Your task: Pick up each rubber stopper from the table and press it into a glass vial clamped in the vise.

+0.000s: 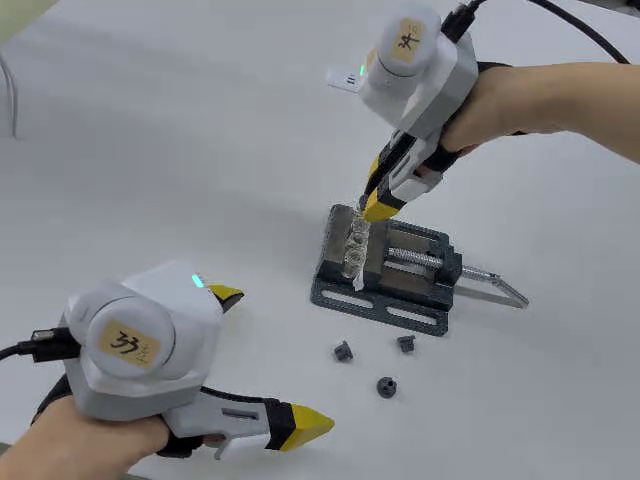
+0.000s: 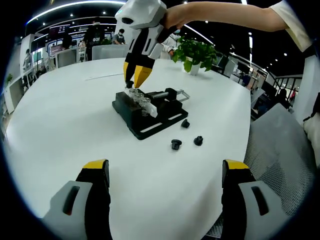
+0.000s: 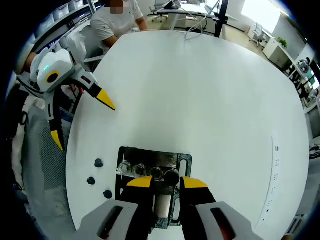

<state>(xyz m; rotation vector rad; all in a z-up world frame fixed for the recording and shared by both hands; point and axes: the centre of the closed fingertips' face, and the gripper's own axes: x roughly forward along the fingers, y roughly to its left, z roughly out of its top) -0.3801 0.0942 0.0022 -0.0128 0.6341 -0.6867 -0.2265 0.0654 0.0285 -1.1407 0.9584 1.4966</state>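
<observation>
- Clamped in a black vise [image 1: 428,270] mid-table: a row of glass vials [image 1: 355,245].
- Directly above the vials: right gripper [image 1: 378,207], yellow tips narrowed to a slim gap; impossible to tell whether pinching anything.
- Loose on the white table [image 1: 200,150], near the vise: three dark rubber stoppers [image 1: 386,386].
- At lower left, apart from the stoppers: left gripper [image 1: 272,360], spread wide, holding nothing.

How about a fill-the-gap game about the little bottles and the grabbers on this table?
1. On the table lie ____ loose rubber stoppers.
2. The gripper poised right above the glass vials, which are clamped in the vise, is the ____ one.
3. The left gripper hovers near the person, holding nothing, with its jaws wide ____.

Missing words: three; right; open.
</observation>
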